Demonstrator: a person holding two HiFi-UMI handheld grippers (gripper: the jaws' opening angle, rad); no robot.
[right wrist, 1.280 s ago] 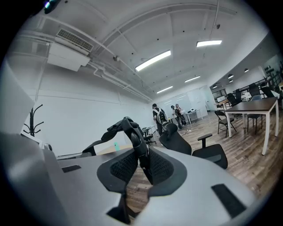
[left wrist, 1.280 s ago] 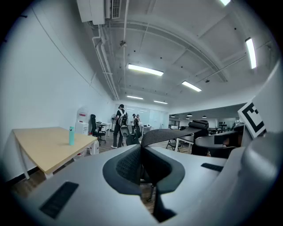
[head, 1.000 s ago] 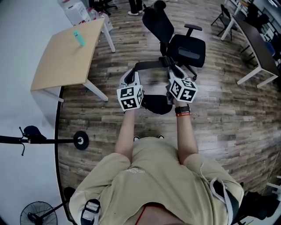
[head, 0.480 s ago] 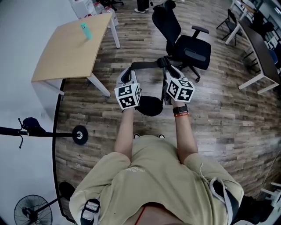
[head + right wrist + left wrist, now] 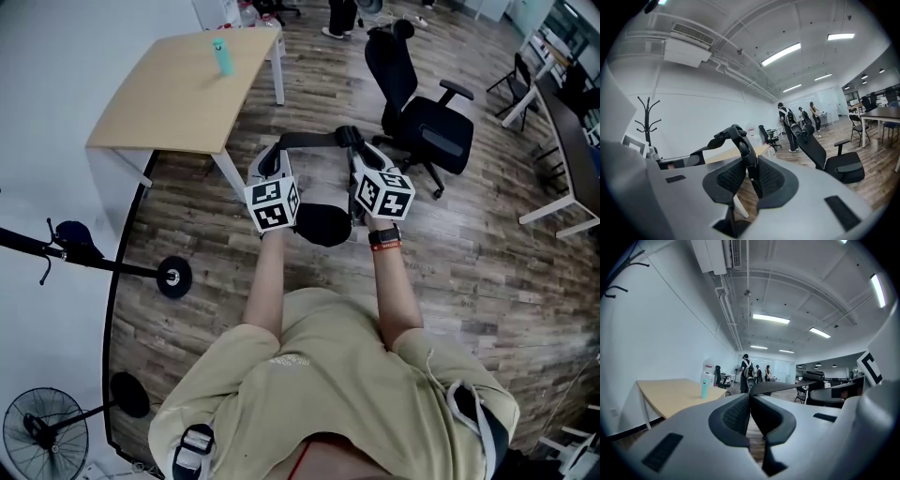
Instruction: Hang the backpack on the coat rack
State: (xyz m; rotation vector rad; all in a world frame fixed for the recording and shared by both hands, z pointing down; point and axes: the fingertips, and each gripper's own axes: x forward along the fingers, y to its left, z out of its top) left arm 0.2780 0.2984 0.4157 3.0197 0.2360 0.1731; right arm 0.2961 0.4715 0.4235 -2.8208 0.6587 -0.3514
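Between my two grippers hangs the black backpack, held by its top strap, which spans from one to the other. The left gripper is shut on the flat webbing strap, seen up close in the left gripper view. My right gripper is shut on a thicker padded part of the strap. The black coat rack stands by the white wall at the left. In the head view its pole and round base lie to the left of my arms.
A light wooden table with a teal bottle stands ahead on the left. A black office chair is ahead on the right. A floor fan sits at the lower left. Several people stand far back.
Both grippers have carried the backpack along at the same height. In the head view the table and the chair have slid to the right, and the table now lies closer to the grippers.
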